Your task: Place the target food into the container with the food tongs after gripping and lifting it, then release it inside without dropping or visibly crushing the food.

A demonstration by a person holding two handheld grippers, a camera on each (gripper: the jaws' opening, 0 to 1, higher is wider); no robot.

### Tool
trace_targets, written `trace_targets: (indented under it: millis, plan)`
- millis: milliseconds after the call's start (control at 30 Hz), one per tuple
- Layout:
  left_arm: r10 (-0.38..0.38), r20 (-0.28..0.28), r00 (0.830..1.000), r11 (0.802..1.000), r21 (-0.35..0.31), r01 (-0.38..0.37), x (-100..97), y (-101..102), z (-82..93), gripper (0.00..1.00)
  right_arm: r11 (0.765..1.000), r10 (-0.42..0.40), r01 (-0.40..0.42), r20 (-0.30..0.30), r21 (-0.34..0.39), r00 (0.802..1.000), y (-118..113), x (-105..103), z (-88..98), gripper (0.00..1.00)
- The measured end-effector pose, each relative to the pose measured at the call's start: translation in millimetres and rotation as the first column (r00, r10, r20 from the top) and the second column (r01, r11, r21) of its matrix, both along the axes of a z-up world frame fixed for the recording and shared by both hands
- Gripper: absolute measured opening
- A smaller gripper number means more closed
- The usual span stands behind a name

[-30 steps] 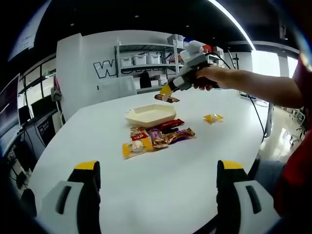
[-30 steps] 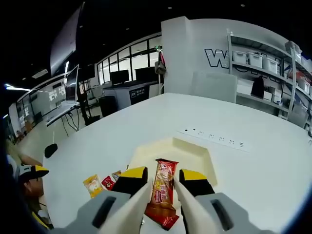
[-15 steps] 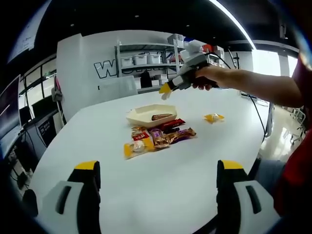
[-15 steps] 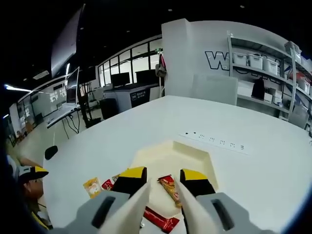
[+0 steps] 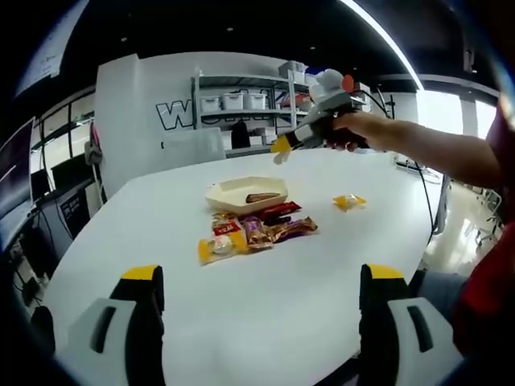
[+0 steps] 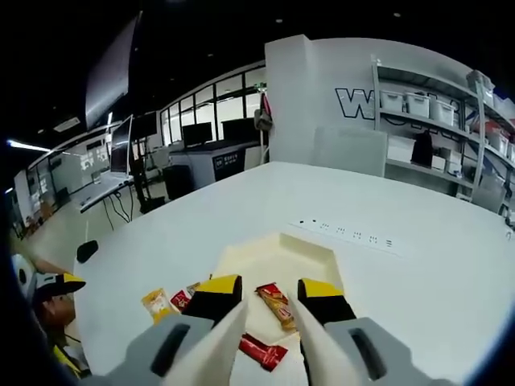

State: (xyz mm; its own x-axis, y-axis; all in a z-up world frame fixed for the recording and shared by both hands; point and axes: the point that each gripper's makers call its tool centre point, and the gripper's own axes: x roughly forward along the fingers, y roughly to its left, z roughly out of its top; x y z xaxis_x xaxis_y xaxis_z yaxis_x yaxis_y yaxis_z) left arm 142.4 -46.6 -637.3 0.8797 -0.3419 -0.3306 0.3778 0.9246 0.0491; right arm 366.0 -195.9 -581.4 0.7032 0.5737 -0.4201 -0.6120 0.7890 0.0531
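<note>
In the left gripper view, the left gripper (image 5: pixel 261 297) rises from the bottom edge with its 2 yellow-tipped jaws spread wide apart, holding nothing, above a white table (image 5: pixel 265 314). Across the table, a hand (image 5: pixel 354 133) holds the right gripper (image 5: pixel 280 148) in the air above a cream container (image 5: pixel 246 193). A brown snack bar (image 5: pixel 262 197) lies inside the container. Just in front of it sits a cluster of wrapped snacks (image 5: pixel 253 229), and a yellow-wrapped snack (image 5: pixel 349 201) lies apart to the right. Large letters on the far wall (image 5: pixel 145 104) start with "W"; the rest is hidden by shelving.

In the right gripper view, the right gripper (image 6: pixel 269 293) has its jaws slightly apart and empty, above the container (image 6: pixel 310 251). The snack bar (image 6: pixel 276 304), in a red and orange wrapper, rests inside, seen between the jaws. Its print is too small to read.
</note>
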Motion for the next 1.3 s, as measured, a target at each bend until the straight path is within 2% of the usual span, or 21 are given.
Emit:
trace_targets:
  millis: [533, 1300]
  plan:
    - [-0.014, 0.014, 1.000, 1.000, -0.013, 0.014, -0.6, -8, 5.6, 0.99, 1.000, -0.022, 0.022, 0.001, 0.002, 1.000, -23, -12, -2.7, 0.22]
    - [-0.049, 0.026, 0.998, 0.998, -0.038, 0.050, -0.3, -29, 9.7, 0.99, 0.996, -0.092, 0.092, -0.035, 0.005, 0.995, -73, -27, -28.7, 0.22]
